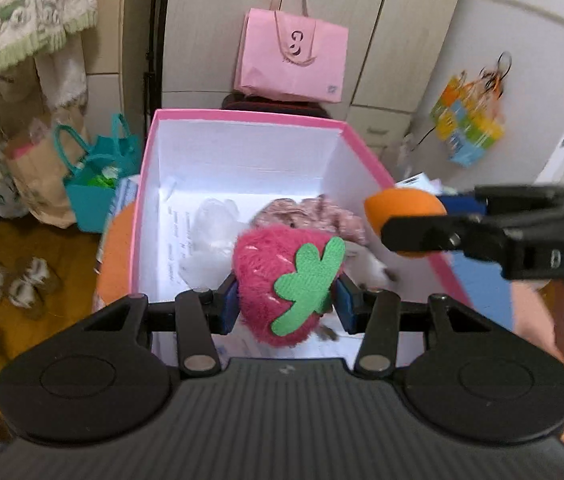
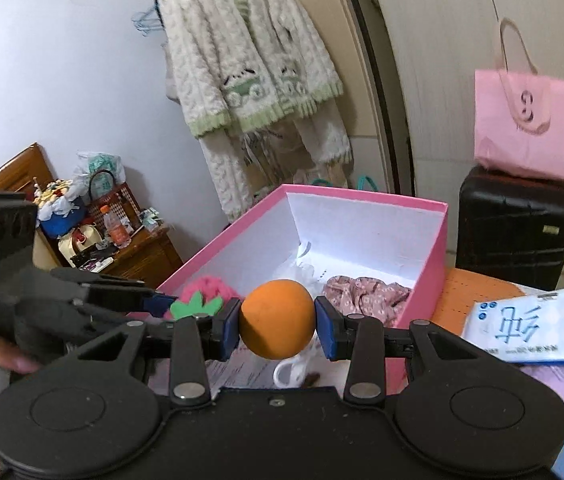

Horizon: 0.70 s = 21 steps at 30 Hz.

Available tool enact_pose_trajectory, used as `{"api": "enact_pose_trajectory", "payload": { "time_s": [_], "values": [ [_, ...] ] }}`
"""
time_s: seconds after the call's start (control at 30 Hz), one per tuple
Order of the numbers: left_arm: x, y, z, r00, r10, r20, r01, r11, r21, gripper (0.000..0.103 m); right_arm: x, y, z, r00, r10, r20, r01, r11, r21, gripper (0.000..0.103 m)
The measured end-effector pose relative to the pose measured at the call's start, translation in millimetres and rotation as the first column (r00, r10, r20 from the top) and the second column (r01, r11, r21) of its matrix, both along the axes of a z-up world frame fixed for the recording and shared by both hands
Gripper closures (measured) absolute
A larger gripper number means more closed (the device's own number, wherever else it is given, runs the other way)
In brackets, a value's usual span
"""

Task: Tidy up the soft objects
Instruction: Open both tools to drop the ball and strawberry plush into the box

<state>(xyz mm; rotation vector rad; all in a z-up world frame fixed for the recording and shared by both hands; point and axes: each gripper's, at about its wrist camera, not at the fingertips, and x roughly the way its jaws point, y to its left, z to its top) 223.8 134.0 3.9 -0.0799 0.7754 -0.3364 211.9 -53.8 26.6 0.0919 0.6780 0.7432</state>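
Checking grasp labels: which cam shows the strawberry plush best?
Left wrist: the strawberry plush sits centred and close between the left gripper pads, over the pink box. Right wrist catches only its leaf and a pink edge, partly hidden.

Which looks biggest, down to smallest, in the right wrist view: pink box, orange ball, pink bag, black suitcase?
1. pink box, clearly largest.
2. black suitcase and pink bag: too alike to rank.
3. orange ball, smallest, though held in the right gripper near the camera, which enlarges it.
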Motion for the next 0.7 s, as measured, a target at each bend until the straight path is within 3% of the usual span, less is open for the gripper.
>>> {"api": "enact_pose_trajectory", "payload": {
  "time_s": [0.27,0.5,0.7],
  "values": [
    [11,-9,-6,0.999,-0.033,-0.041,0.035,0.998,0.048,0.054,42,27,-14,0.991,0.017,-0.131,-0.02,0.999,-0.025,0.056],
    [8,-9,-5,0.998,-0.016,-0.056,0.02,0.998,0.058,0.043,51,32,-21,0.988,0.021,-0.154,-0.02,1.0,0.014,0.052],
    [-19,-8,12,1.0,-0.029,0.005,0.028,0.998,0.059,0.038,31,15,-12,0.992,0.025,-0.122,-0.023,1.0,0.019,0.052]
  ]
}}
